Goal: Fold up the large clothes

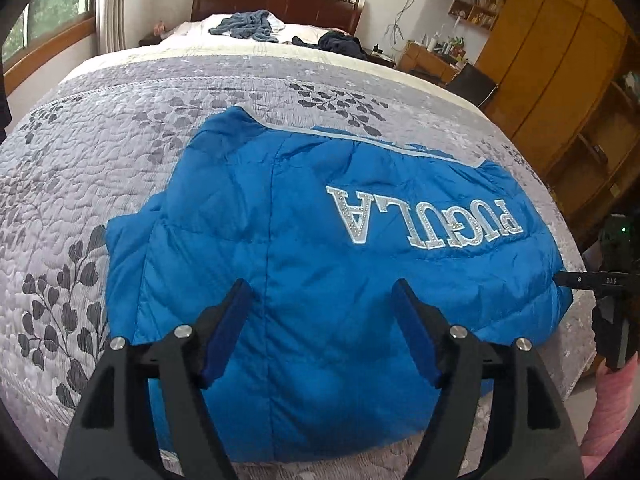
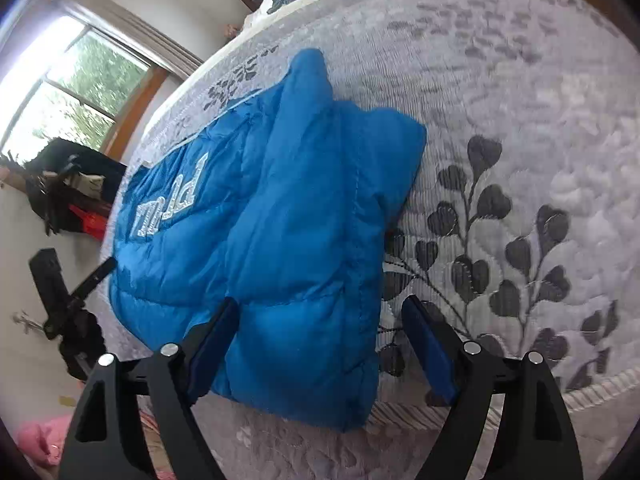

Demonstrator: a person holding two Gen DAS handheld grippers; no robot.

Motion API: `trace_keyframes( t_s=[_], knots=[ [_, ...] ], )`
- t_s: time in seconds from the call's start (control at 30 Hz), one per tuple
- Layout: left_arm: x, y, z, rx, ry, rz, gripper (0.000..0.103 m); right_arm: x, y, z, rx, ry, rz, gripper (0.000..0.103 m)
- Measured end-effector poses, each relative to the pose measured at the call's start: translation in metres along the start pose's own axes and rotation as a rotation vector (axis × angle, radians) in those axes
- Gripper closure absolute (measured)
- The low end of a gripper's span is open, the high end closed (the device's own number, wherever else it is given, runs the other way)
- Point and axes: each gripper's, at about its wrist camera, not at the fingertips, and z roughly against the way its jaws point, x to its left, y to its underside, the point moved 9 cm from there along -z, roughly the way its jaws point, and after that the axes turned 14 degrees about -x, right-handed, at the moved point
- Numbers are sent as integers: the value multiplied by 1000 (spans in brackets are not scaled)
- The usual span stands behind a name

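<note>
My left gripper (image 1: pixel 320 328) hangs with both blue-padded fingers spread wide, nothing between them, poised just above the near part of the blue puffer jacket (image 1: pixel 320 248). My right gripper (image 2: pixel 320 340) is likewise released, its fingers apart; one of them sits over the jacket's near corner and the other over the bare quilted bedspread (image 2: pixel 520 140) just beside the edge. Neither holds any fabric. In the left wrist view a black gripper shows at the far right, by the jacket's right edge

The jacket lies on the grey leaf-patterned bedspread near the foot of the bed, with silver lettering reading upside down toward me and a pale trim strip along its far edge. It already looks gathered into a compact, roughly rectangular bundle, one side doubled over into a thick flap in the right wrist view. I judge the sleeves are tucked in and the body fold is what remains, or a last tidy-up

For the next move I would bring each gripper down onto a near corner, pinch through the puffy layers firmly enough that the slick shell does not slip, then lift and carry the near edge toward the trimmed far edge, keeping both corners level

Farther up the bed a dark blue garment (image 1: pixel 246 26) lies crumpled by the wooden headboard (image 1: pixel 276 0)
</note>
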Motion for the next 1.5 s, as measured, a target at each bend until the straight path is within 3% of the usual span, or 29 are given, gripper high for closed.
trace_keyframes(
  t_s=[0.2,0.43,0.6,0.8,0.97,1.2,1.37,1.5],
  knots=[
    [1,2,0,-2,3,9,30,-1,6,-14,20,-71,-38,20],
    [1,2,-1,-5,2,6,30,19,3,-11,-7,-93,12,56],
    [1,3,0,-5,-6,0,30,42,-9,11,-71,-87,69,70],
    [1,3,0,-4,-7,0,30,61,-15,29,-124,-87,127,72],
    [0,4,-2,-5,-6,-12,29,33,-7,10,-68,-75,41,72],
    [-1,5,-5,-7,-5,-25,28,13,6,-1,-55,-101,-27,70],
    [0,6,-7,-19,1,-35,27,6,7,1,-71,-124,-65,70],
    [0,7,-8,-26,6,-36,25,14,-5,18,-111,-152,-81,76]
  ],
)
